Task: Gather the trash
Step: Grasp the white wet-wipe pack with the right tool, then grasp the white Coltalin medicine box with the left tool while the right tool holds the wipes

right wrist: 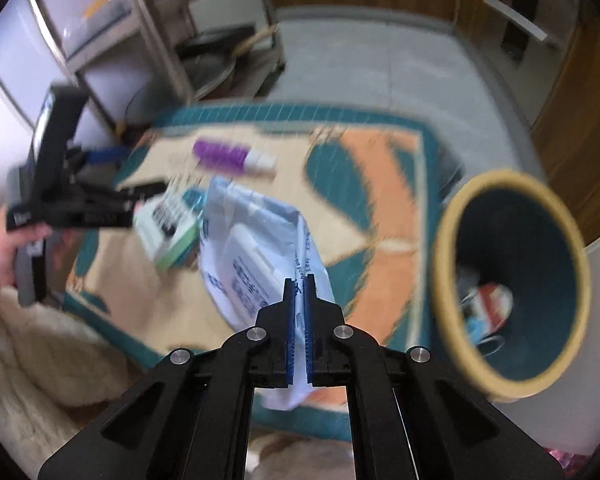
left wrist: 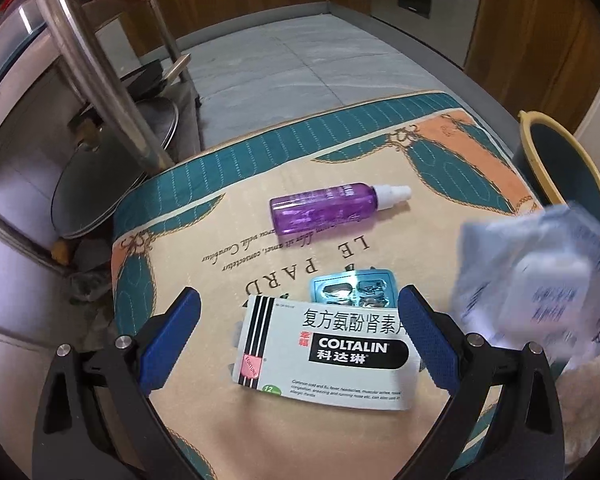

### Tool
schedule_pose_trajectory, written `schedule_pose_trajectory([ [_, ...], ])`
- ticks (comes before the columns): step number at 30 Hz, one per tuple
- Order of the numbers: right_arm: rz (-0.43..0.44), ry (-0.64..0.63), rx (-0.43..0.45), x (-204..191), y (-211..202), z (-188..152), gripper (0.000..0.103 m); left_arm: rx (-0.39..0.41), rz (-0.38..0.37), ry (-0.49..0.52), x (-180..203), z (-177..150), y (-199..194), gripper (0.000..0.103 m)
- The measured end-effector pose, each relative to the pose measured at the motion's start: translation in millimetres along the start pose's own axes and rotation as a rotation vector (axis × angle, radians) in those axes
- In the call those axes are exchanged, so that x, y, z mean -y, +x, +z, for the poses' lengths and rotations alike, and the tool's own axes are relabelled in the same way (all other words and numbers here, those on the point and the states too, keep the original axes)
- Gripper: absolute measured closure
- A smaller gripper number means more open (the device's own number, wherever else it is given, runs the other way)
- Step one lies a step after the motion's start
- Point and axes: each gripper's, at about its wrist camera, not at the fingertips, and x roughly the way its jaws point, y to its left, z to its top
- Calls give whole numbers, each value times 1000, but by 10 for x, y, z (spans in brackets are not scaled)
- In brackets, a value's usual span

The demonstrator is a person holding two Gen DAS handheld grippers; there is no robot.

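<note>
Two grippers work over a quilted mat (left wrist: 204, 432) with teal and peach borders. The right gripper (right wrist: 299, 280) has its blue pads pressed together on the edge of a white plastic bag (right wrist: 260, 256) printed with blue text; the bag hangs forward and to the left of the pads, lifted above the mat, its long axis running away from the gripper, with a pale box-shaped object showing through it. In the left wrist view the same bag (left wrist: 540, 280) appears as a motion-blurred shape off to the right of the left gripper. To the right of the right gripper, well apart from the bag, sits a bin (right wrist: 512, 280) with a yellow rim and dark teal inside, its mouth facing the camera, with some scraps at the bottom. The left gripper (left wrist: 300, 304) hovers with its fingers spread wide, holding nothing. Between its fingers, flat on the mat, lies a white Coltalin box (left wrist: 328, 356), long axis running left to right, nearer the right finger. A silver-blue blister pack (left wrist: 354, 290) lies just beyond it, partly tucked under its far edge. Farther ahead lies a purple bottle (left wrist: 324, 208) on its side, white cap pointing right.
</note>
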Motion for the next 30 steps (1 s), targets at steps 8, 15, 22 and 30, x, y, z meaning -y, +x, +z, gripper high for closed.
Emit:
schedule_pose_trajectory([
  [8, -129, 75, 128, 397, -229, 206, 98, 17, 40, -142, -58, 10, -94, 6],
  [15, -162, 132, 150, 649, -231, 268, 98, 20, 42, -220, 151, -41, -97, 6],
  [22, -151, 118, 137, 605, -218, 212, 98, -44, 63, -352, 325, -130, 86, 6],
  [30, -151, 90, 126, 597, -201, 184, 98, -114, 186, -525, 307, -219, 273, 6],
])
